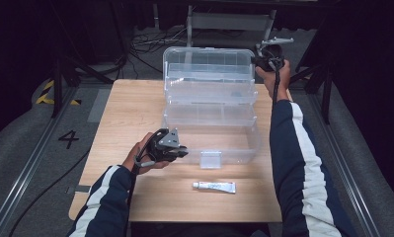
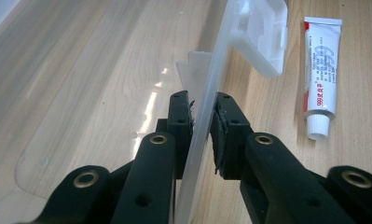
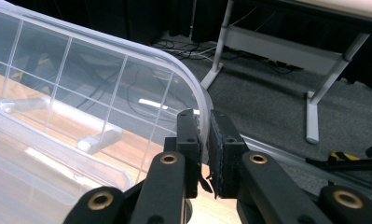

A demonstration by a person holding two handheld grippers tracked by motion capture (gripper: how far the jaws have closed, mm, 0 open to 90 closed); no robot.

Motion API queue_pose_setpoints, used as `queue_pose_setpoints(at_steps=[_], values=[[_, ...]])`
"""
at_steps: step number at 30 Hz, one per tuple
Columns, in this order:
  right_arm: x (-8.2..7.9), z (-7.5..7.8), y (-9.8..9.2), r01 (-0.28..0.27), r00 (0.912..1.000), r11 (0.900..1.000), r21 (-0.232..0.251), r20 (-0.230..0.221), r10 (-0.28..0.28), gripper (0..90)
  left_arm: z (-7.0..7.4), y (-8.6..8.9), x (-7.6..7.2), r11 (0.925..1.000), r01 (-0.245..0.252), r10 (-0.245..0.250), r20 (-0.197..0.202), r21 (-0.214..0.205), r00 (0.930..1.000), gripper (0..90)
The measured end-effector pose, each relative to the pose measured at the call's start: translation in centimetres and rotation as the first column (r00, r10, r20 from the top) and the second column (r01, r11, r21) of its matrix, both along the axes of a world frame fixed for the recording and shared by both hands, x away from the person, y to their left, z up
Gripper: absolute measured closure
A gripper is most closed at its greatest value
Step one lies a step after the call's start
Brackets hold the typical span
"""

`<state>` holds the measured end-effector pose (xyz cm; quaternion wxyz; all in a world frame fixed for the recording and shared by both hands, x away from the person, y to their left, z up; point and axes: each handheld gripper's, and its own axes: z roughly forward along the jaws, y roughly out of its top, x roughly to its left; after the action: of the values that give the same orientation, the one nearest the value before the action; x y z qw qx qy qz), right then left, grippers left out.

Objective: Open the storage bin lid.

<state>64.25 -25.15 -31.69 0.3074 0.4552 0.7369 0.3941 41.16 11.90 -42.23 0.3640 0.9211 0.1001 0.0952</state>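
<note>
Tube (image 2: 320, 79) beside clear box (image 1: 209, 133): red "999" print legible.

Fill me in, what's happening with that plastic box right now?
A person works an open clear plastic organizer box on the wooden table with two handheld grippers. The left gripper is clamped on the box's front wall, and the right gripper pinches the raised lid's far corner. A small white tube lies on the table in front of the box.
</note>
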Motion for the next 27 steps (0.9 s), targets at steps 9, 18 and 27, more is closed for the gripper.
queue_pose_setpoints(at_steps=[9,18,27], values=[[1.4,-0.6,-0.2,-0.016,0.9989,0.9999,-0.006,-0.044,0.015,83.2,0.0,0.0,-0.1,1.0000,-0.006,0.006,-0.006,-0.003,1.0000,79.1],[2.5,-1.9,-0.2,-0.019,0.9962,0.9992,-0.036,-0.085,0.015,82.2,0.0,0.2,-0.3,1.0000,0.000,0.000,-0.013,-0.008,0.9999,78.8],[3.2,-3.0,-0.4,-0.009,0.9926,0.9997,-0.024,-0.121,0.006,81.7,-0.1,0.3,-0.2,0.9999,0.006,-0.006,-0.019,-0.016,0.9998,78.5]])
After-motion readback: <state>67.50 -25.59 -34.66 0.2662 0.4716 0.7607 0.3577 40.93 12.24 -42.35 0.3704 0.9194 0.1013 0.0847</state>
